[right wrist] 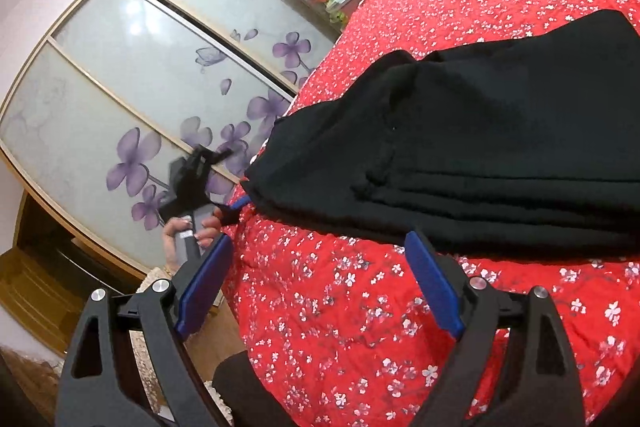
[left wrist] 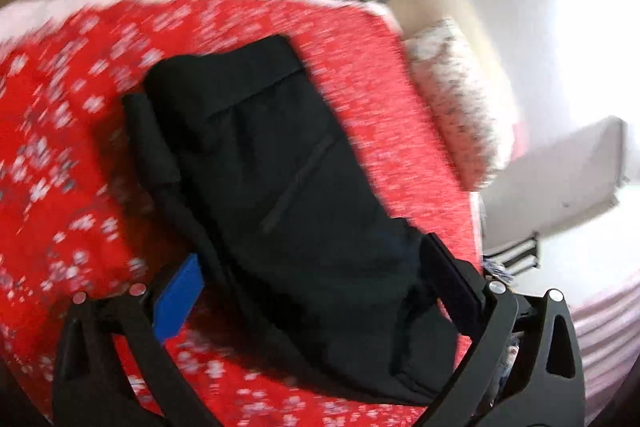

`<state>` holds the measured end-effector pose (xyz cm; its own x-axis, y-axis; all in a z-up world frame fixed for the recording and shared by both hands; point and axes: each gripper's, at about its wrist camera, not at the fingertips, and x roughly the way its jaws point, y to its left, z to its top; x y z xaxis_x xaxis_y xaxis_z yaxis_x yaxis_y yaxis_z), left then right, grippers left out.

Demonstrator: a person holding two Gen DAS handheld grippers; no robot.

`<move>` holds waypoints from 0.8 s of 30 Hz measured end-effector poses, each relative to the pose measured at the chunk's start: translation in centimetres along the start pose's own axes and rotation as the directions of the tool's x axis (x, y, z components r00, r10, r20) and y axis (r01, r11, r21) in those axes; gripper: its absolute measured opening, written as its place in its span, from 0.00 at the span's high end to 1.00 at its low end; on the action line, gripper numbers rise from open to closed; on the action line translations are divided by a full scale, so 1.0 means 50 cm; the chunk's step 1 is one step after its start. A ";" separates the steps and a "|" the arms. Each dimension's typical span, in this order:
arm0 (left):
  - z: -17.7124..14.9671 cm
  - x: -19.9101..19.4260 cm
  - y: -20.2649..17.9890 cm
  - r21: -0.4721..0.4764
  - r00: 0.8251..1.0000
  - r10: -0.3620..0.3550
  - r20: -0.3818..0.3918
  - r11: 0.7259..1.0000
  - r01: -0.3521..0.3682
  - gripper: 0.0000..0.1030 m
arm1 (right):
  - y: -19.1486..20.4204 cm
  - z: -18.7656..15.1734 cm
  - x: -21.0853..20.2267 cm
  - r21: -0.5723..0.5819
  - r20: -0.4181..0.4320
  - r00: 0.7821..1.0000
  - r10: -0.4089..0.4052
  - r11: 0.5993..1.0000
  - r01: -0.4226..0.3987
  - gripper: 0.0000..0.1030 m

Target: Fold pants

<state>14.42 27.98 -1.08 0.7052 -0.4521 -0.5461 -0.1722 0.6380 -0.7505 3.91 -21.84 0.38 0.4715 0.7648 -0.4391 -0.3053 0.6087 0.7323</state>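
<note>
Right hand-held gripper (right wrist: pixel 318 281) spread wide (tilted), near folded pants (right wrist: pixel 480 147)

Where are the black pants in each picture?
Left wrist view: the black pants fill the middle, running from upper left to lower right between the left gripper's fingers.
Right wrist view: the pants lie folded at centre right, beyond the right gripper.
Shared landmark: the red flowered bedspread underneath.

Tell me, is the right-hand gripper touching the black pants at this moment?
Apart. The right wrist view shows the right gripper open, with red bedspread visible between its fingertips and the pants.
</note>
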 end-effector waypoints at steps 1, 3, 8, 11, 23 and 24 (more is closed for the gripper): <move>-0.001 -0.005 -0.004 0.015 1.000 -0.019 0.012 1.000 0.019 0.02 | 0.000 0.000 0.002 0.000 -0.002 1.000 -0.002 1.000 0.002 0.13; -0.001 0.003 0.004 0.001 1.000 -0.001 0.006 1.000 0.001 0.02 | -0.001 0.000 0.007 0.001 -0.007 1.000 -0.003 1.000 0.003 0.13; 0.005 0.026 0.058 -0.134 1.000 0.029 0.013 0.991 -0.027 0.10 | -0.001 -0.002 0.016 -0.004 -0.024 1.000 -0.005 1.000 0.005 0.13; 0.010 0.034 0.065 -0.158 0.998 0.063 0.016 0.986 -0.060 0.19 | -0.002 -0.004 0.019 -0.007 -0.028 1.000 -0.010 1.000 0.010 0.13; 0.018 0.017 0.080 -0.188 0.982 0.190 0.005 0.964 -0.186 0.76 | 0.006 -0.007 0.011 -0.010 -0.025 1.000 0.011 1.000 -0.012 0.13; 0.018 0.013 0.072 -0.173 0.981 0.194 0.013 0.967 -0.189 0.80 | 0.008 -0.007 0.008 -0.010 -0.022 1.000 0.014 1.000 -0.014 0.13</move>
<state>14.88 30.56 -3.81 0.6675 -0.3111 -0.6765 -0.4190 0.5941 -0.6867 3.71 -21.21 0.33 0.4491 0.7777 -0.4398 -0.3206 0.5998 0.7332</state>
